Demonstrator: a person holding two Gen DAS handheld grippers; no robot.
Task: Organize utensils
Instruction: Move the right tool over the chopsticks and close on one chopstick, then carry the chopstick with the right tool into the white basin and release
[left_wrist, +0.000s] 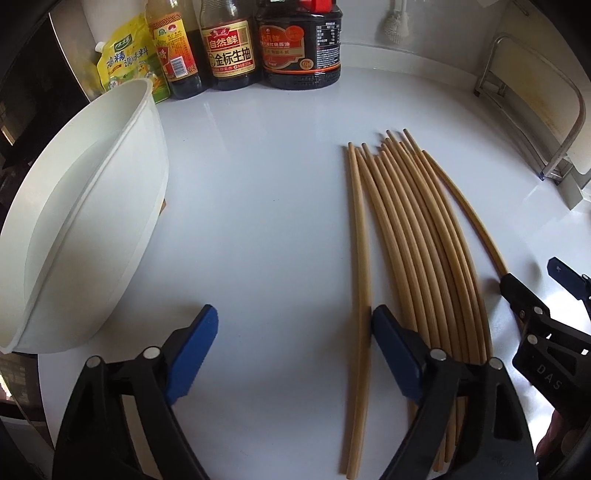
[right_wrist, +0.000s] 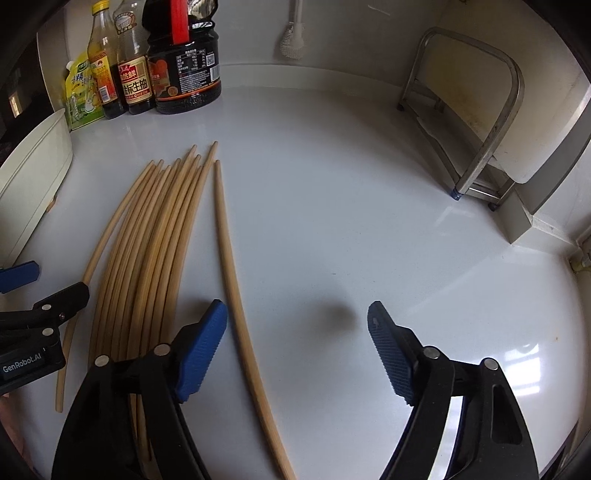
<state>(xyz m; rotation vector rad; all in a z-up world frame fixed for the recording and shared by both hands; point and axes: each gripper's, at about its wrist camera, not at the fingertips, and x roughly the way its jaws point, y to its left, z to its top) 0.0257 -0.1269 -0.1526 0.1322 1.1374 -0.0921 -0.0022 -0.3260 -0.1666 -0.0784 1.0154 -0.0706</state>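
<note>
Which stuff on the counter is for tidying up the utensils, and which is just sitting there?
For the job:
- chopsticks, lying loose on the counter
- white tub, perhaps where they go
- left gripper and right gripper, both open

Just sitting there:
- sauce bottles
- yellow pouch
- metal rack
- brush

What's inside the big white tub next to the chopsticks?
The white tub looks empty: only its bare white inner wall shows in the left wrist view. Its bottom runs out of the picture at the left, so something small there could be hidden.
</note>
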